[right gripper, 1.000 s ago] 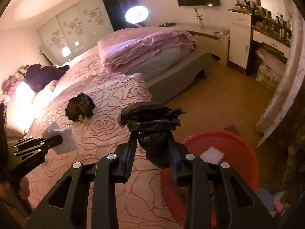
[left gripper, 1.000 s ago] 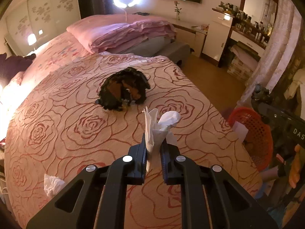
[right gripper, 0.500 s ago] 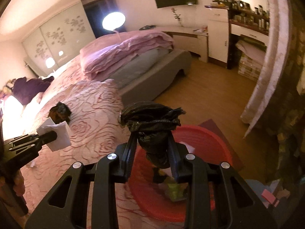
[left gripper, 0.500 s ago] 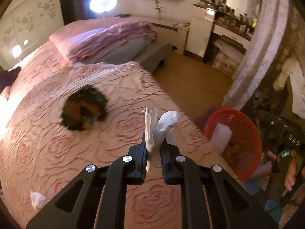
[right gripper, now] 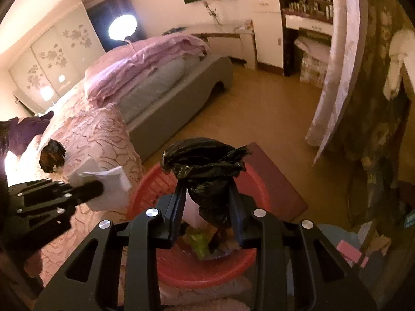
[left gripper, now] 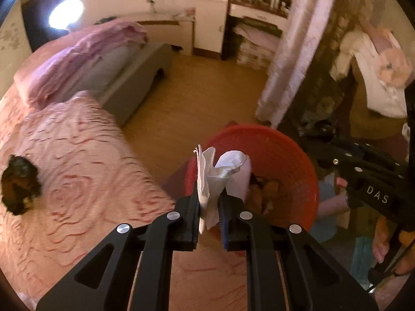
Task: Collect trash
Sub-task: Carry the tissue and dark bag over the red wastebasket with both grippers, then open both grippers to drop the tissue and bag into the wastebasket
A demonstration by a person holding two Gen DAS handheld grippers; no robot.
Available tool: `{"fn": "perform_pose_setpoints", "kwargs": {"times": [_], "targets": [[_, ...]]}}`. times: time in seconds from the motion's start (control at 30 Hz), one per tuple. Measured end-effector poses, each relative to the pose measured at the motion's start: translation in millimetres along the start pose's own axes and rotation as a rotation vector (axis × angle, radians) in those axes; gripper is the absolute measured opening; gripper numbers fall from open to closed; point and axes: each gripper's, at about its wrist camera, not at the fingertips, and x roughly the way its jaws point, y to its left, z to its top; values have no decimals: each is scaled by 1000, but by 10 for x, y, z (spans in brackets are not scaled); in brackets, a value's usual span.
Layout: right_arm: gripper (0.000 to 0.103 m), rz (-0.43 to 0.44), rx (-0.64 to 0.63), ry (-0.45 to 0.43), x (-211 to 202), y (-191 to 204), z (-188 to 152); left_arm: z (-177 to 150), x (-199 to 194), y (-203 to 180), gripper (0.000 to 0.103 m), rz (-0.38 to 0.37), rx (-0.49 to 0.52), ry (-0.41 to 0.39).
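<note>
My left gripper (left gripper: 209, 194) is shut on a crumpled white tissue (left gripper: 215, 173), held at the bed's edge just short of the red basket (left gripper: 293, 155). The same gripper (right gripper: 98, 188) and tissue (right gripper: 109, 189) show at the left of the right wrist view. My right gripper (right gripper: 207, 194) is shut on a crumpled black plastic bag (right gripper: 205, 165), hanging directly over the red basket (right gripper: 207, 272), which holds paper and wrappers. A dark crumpled piece of trash (left gripper: 19, 184) still lies on the pink rose-patterned bedspread (left gripper: 77, 181).
The basket stands on the wooden floor (left gripper: 194, 98) beside the bed corner, next to a dark red mat (right gripper: 275, 181). A grey bench (right gripper: 181, 96) stands at the bed's foot. A pale curtain (left gripper: 293, 51) hangs to the right. A person's hand (left gripper: 384, 243) holds the right gripper's handle.
Both grippers have swung right, off the bed toward the red basket. The black bag now hangs over the basket and the tissue has reached its near rim. Both grips are unchanged.
</note>
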Motion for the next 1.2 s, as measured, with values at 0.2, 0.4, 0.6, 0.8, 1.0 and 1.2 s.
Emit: {"fn": "perform_pose_setpoints", "kwargs": {"times": [0.2, 0.4, 0.6, 0.8, 1.0, 1.2], "targets": [[32, 10, 13, 40, 123, -90, -66, -30, 196, -201, 14, -20, 60, 37], [45, 33, 7, 72, 198, -74, -96, -46, 161, -214, 48, -4, 76, 8], [54, 43, 4, 72, 167, -51, -111, -48, 85, -171, 62, 25, 63, -11], [55, 23, 7, 54, 112, -31, -88, -58, -24, -76, 67, 75, 47, -40], [55, 20, -1, 41, 80, 41, -62, -108, -126, 82, 68, 107, 4, -56], [55, 32, -28, 37, 57, 187, -40, -185, -219, 283, 70, 138, -49, -64]]}}
